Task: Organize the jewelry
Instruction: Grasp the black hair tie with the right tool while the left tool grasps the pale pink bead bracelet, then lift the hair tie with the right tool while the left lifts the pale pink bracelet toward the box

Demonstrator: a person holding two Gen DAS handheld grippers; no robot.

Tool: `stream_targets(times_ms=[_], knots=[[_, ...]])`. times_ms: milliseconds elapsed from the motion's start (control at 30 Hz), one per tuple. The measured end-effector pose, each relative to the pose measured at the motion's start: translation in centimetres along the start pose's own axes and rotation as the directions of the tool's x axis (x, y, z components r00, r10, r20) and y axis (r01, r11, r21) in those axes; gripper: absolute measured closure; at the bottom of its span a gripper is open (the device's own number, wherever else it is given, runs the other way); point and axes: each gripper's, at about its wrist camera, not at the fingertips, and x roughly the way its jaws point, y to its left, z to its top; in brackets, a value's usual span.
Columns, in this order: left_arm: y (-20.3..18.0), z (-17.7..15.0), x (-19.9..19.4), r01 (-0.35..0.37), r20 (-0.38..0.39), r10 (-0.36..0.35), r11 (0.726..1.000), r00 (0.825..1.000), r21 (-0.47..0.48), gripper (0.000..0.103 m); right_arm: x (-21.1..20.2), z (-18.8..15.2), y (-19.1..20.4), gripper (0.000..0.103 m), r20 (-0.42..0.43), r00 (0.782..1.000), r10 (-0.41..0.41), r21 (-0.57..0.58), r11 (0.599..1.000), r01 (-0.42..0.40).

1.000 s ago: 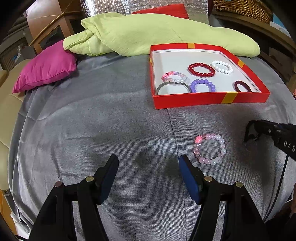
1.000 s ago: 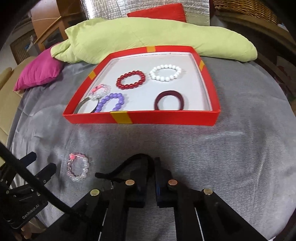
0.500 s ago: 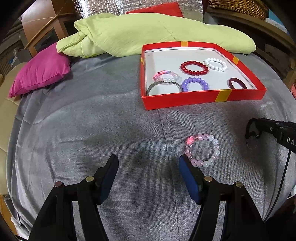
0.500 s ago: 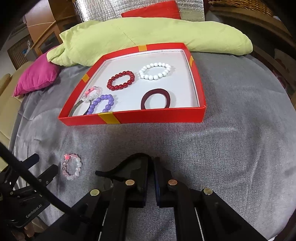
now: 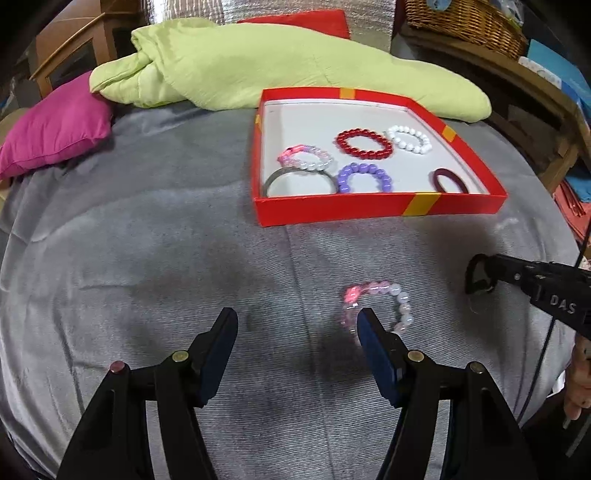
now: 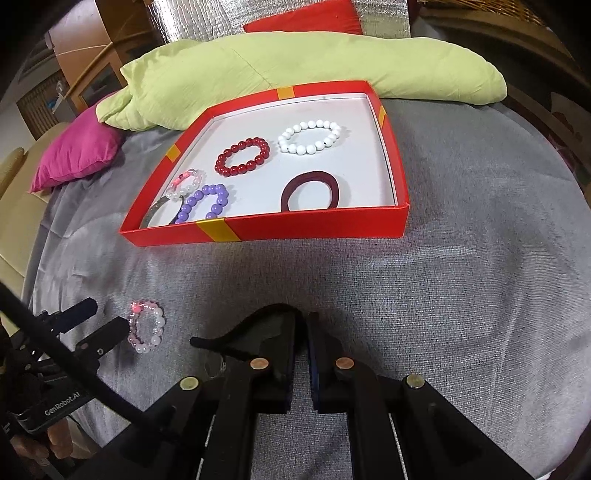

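Note:
A pink and white bead bracelet (image 5: pixel 384 300) lies on the grey cloth, just ahead of my left gripper's right finger; it also shows in the right wrist view (image 6: pixel 147 326). My left gripper (image 5: pixel 297 323) is open and empty, low over the cloth. A red box (image 5: pixel 373 208) with a white floor holds red (image 5: pixel 364 143), white (image 5: pixel 409 139), purple (image 5: pixel 365 177), pink-white (image 5: pixel 306 158) bracelets, a metal bangle (image 5: pixel 300 176) and a dark red band (image 5: pixel 448 181). My right gripper (image 6: pixel 306 325) is shut and empty, in front of the box (image 6: pixel 303 225).
A light green quilt (image 5: pixel 280 62) lies behind the box, with a magenta cushion (image 5: pixel 55 125) at the far left and a red cushion (image 5: pixel 306 22) behind. A wicker basket (image 5: pixel 461 18) stands at the back right. Grey cloth (image 5: pixel 147 240) covers the surface.
My left gripper has moved forward and right, so the loose bracelet now lies by its right finger. The right gripper has drawn back a little from the box and stays shut.

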Motion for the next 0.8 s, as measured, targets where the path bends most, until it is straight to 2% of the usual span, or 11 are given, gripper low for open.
stream_targets(times_ms=[67, 233, 467, 700, 800], knots=[[-0.3, 0.1, -0.2, 0.012, 0.008, -0.012, 1.0, 1.0, 0.005, 0.037, 0.0, 0.0, 0.0, 0.095, 0.0, 1.0, 0.0, -0.001, 1.0, 0.0], [-1.2, 0.1, 0.5, 0.066, -0.017, -0.066, 0.998, 0.998, 0.02, 0.06, 0.0, -0.1, 0.0, 0.095, 0.0, 1.0, -0.003, -0.003, 1.0, 0.003], [-1.8, 0.1, 1.0, 0.056, -0.017, -0.055, 0.998, 0.998, 0.038, 0.066, 0.0, -0.1, 0.1, 0.095, 0.003, 1.0, -0.008, -0.011, 1.0, 0.008], [-0.8, 0.1, 1.0, 0.048, -0.004, -0.048, 0.999, 0.999, 0.017, 0.086, 0.0, -0.1, 0.2, 0.095, 0.006, 1.0, -0.01, -0.014, 1.0, 0.01], [-0.2, 0.1, 1.0, 0.067, -0.001, -0.067, 0.998, 0.998, -0.004, 0.088, -0.1, 0.0, 0.4, 0.096, 0.009, 1.0, -0.014, -0.016, 1.0, 0.014]])
